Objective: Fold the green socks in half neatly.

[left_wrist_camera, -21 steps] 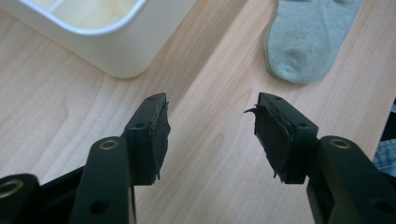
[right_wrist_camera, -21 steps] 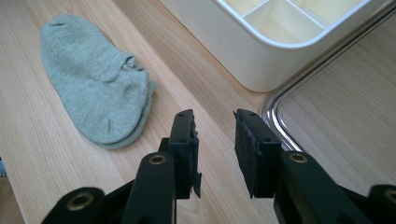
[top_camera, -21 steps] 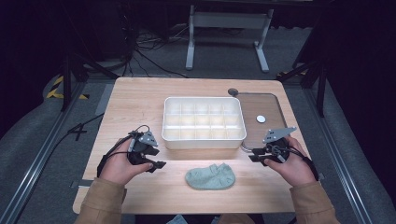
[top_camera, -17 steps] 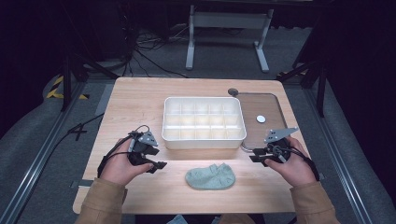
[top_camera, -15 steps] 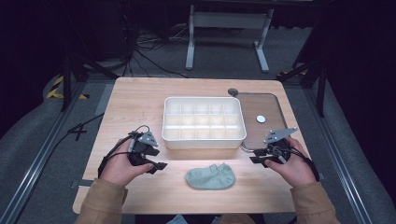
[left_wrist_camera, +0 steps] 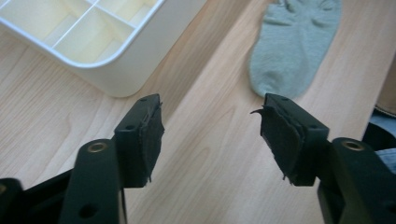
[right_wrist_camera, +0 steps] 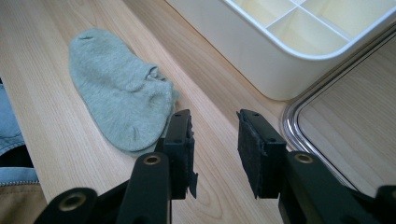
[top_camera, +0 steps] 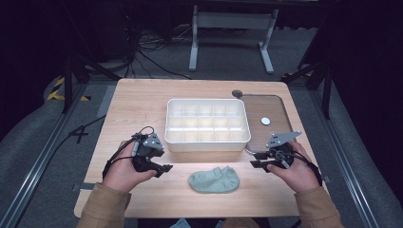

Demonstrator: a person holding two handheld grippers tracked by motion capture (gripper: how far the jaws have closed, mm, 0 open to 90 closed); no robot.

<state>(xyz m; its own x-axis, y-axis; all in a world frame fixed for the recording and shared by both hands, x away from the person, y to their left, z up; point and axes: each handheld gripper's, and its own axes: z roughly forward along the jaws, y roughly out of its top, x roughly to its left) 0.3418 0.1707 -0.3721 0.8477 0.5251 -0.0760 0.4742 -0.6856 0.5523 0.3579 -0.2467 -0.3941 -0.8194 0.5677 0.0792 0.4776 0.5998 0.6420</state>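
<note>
A grey-green ankle sock [top_camera: 214, 180] lies flat near the table's front edge, between my two hands. To its left, my left gripper [top_camera: 164, 167] points toward it with the jaws wide apart and empty. In the left gripper view the sock [left_wrist_camera: 294, 42] lies ahead and to the right of the left gripper [left_wrist_camera: 210, 112]. My right gripper [top_camera: 254, 160] sits just right of the sock, open with a narrower gap and bare wood between the pads. In the right gripper view the sock [right_wrist_camera: 121, 102] lies just left of the right gripper [right_wrist_camera: 215, 123], its edge by the left jaw.
A white box [top_camera: 207, 145] divided into several empty compartments stands mid-table, just beyond both grippers. To its right lies a metal-rimmed tray [top_camera: 285, 118] with a small white disc [top_camera: 265, 121] on it. Its rim [right_wrist_camera: 299, 112] runs close to my right gripper.
</note>
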